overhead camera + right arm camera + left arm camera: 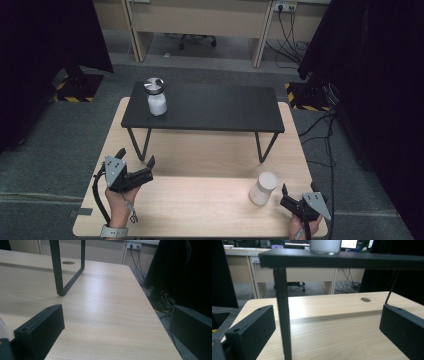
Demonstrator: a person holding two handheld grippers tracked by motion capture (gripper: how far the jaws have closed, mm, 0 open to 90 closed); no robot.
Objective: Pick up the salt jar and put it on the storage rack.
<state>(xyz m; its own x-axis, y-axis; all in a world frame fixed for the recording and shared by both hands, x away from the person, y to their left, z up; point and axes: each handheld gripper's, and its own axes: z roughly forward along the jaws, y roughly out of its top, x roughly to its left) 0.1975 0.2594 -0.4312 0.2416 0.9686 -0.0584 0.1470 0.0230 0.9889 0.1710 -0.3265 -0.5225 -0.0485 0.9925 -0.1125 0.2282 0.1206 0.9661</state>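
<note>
Nearest the person, the plain white cylindrical cup (263, 188) stands upright on the light wooden table (200, 210), just beside the right gripper (285, 196), whose jaws gape empty. The left gripper (136, 161) is wide open too. Farther back, a white jar with a silver lid (156, 96) sits on the black raised shelf (220, 107); the left gripper view cuts its top off.

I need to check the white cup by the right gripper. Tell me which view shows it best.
The high view: the white cup stands whole on the wooden table, just left of the right gripper. The right gripper view catches a pale sliver that may be the cup at its left edge; the left gripper view looks toward the black shelf.
</note>
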